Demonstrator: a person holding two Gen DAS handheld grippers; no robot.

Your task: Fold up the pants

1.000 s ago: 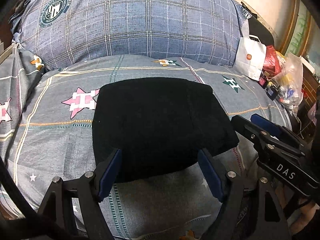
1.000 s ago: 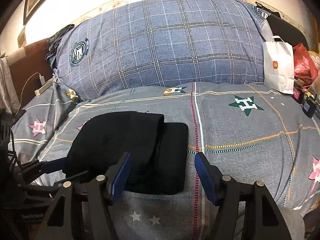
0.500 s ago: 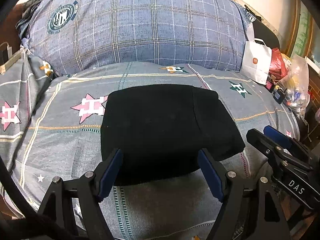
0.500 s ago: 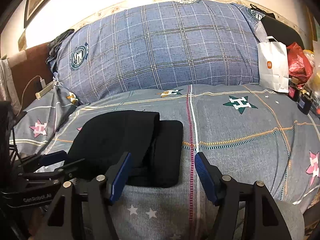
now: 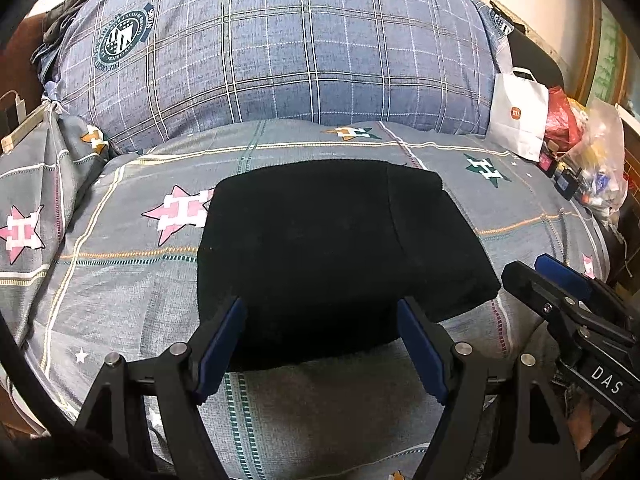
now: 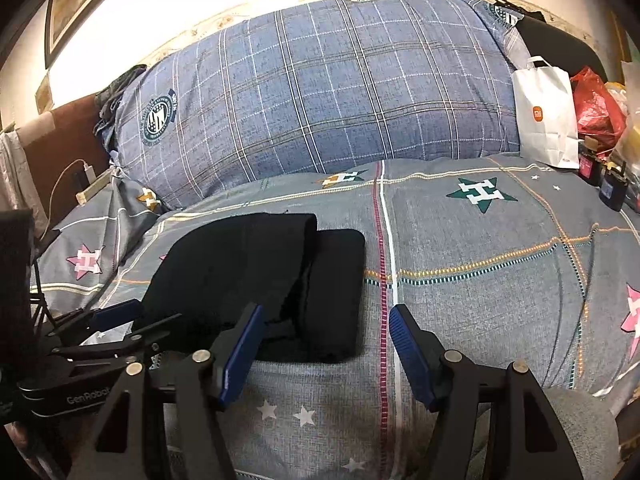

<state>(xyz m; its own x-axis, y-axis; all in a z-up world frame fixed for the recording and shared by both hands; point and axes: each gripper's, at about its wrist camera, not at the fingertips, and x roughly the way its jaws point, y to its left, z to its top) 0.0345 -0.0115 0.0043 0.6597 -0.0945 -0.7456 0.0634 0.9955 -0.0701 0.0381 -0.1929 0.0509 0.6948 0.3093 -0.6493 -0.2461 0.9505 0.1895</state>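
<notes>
The black pants (image 5: 332,252) lie folded into a compact stack on the grey star-patterned bedsheet (image 5: 120,280). They also show in the right wrist view (image 6: 256,280), with the top layer set back from the lower one. My left gripper (image 5: 322,332) is open and empty, held just in front of the stack's near edge. My right gripper (image 6: 324,340) is open and empty near the stack's right front corner. The right gripper also shows at the lower right of the left wrist view (image 5: 560,284). The left gripper shows at the lower left of the right wrist view (image 6: 116,320).
A large blue plaid pillow (image 5: 280,52) fills the back of the bed. A white paper bag (image 5: 518,114), a red plastic bag (image 6: 596,108) and several small items stand at the bed's right edge. A charger and cable (image 6: 86,170) lie at the far left.
Both grippers have drawn back and risen a little from the folded pants. The pants stay still on the bed.
</notes>
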